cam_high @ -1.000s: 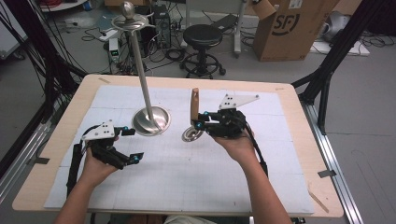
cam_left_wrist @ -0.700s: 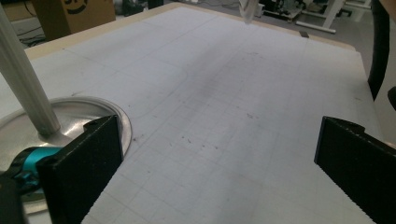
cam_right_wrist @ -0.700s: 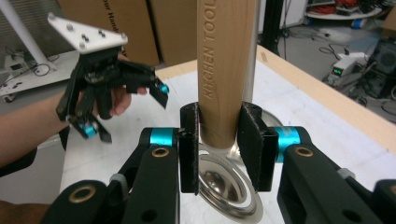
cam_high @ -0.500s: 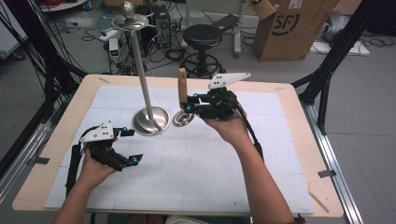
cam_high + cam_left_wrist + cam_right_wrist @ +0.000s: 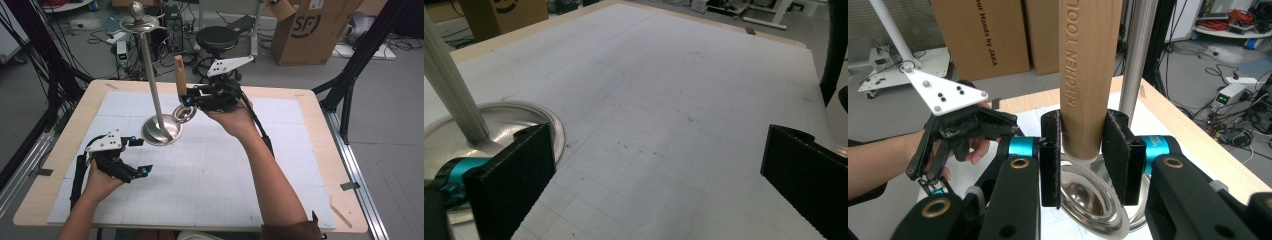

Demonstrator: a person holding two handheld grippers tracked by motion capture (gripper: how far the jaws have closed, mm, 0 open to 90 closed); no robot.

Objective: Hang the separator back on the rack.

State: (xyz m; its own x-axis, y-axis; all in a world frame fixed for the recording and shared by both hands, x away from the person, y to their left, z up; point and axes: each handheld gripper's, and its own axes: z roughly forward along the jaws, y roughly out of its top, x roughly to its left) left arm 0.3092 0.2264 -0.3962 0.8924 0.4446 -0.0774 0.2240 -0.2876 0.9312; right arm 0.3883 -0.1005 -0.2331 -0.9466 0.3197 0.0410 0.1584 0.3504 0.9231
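A kitchen tool with a wooden handle [image 5: 179, 75] [image 5: 1088, 75] and a round metal bowl end [image 5: 183, 115] [image 5: 1088, 200] hangs upright above the mat. My right gripper [image 5: 189, 99] [image 5: 1083, 155] is shut on the handle's lower part. Just left of it stands a metal stand with a round base [image 5: 161, 131] [image 5: 499, 120], a tall pole [image 5: 150, 70] [image 5: 1135, 60] and a knobbed top [image 5: 137, 12]. My left gripper [image 5: 142, 156] [image 5: 659, 185] rests open near the table's front left, beside the base, with nothing between its jaws.
A white gridded mat [image 5: 225, 165] covers the wooden table [image 5: 310, 105]. Beyond the far edge are a black stool [image 5: 217, 37], a cardboard box [image 5: 310, 30], cables and black frame legs [image 5: 350, 75].
My right gripper has lifted the tool off the mat and carried it up and toward the far side, closer to the stand's pole. The left gripper has stayed put.
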